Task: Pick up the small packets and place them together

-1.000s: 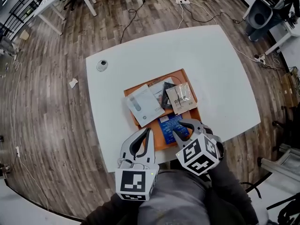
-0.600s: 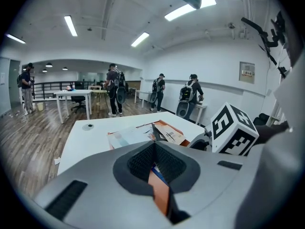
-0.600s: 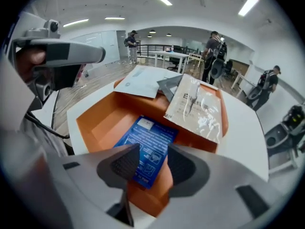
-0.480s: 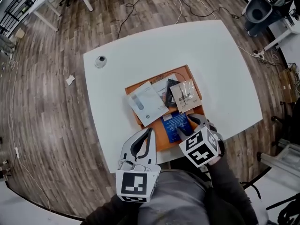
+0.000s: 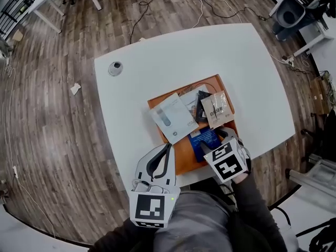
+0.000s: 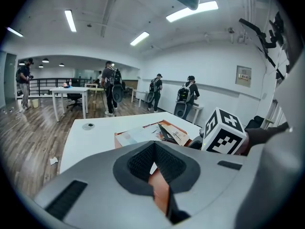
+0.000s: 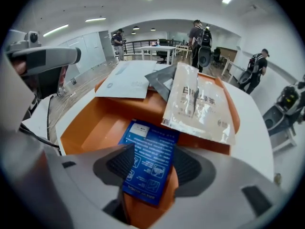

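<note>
From above, the white table [image 5: 131, 83] is carrying an orange tray [image 5: 185, 156] near its front edge, and all the packets are lying in it: a white packet [image 5: 173, 117] at the left, a dark grey packet [image 5: 202, 111] tucked under a clear packet [image 5: 216, 109] at the far right, and a blue packet [image 5: 205, 137] at the near side. The right gripper [image 5: 216, 142] is reaching over the tray's near right corner at the blue packet, while the left gripper [image 5: 167, 148] is hanging back at the table edge, just touching the tray's near rim in this view. A small round object [image 5: 115, 67] is sitting well apart at the far left of the table. Looking along the left gripper [image 6: 155, 144], its jaws are meeting at the tips with nothing between them, the tray [image 6: 118, 138] and people walking about showing beyond. Looking along the right gripper [image 7: 156, 151], its jaws are standing wide apart, one on either side of the blue packet [image 7: 148, 168], which is lying flat on the tray floor [image 7: 100, 123], with the clear packet [image 7: 198, 104] just past it
</note>
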